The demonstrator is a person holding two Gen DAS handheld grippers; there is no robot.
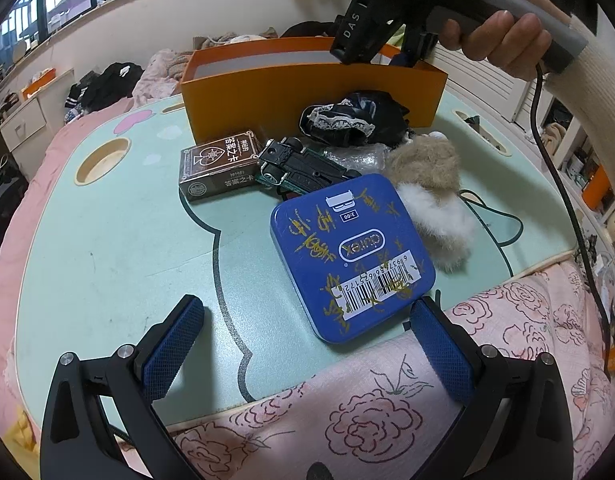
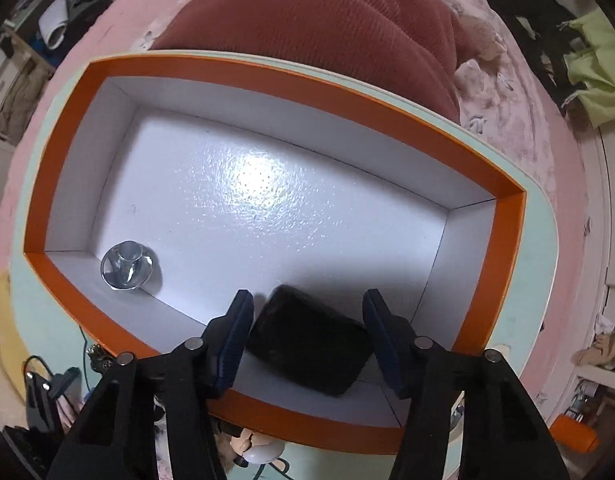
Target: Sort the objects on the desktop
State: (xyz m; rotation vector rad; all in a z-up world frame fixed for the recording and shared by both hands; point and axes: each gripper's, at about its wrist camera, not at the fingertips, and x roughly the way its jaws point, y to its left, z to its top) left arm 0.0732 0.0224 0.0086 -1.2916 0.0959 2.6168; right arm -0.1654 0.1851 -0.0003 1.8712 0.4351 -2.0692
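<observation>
The right gripper (image 2: 307, 334) points down into the orange box (image 2: 507, 216), its jaws spread on either side of a black block (image 2: 307, 348) that lies on the box floor; the pads do not seem to press it. If it lifts crooked, a finger could snag the block or bump the near wall and shove the box. The left gripper (image 1: 307, 348) waits wide open over the blue tin (image 1: 351, 256), and the cards (image 1: 219, 168), toy car (image 1: 303, 168) and fluffy toy (image 1: 427, 184) are still on the table (image 1: 107, 240), so a careless reach could knock them off.
</observation>
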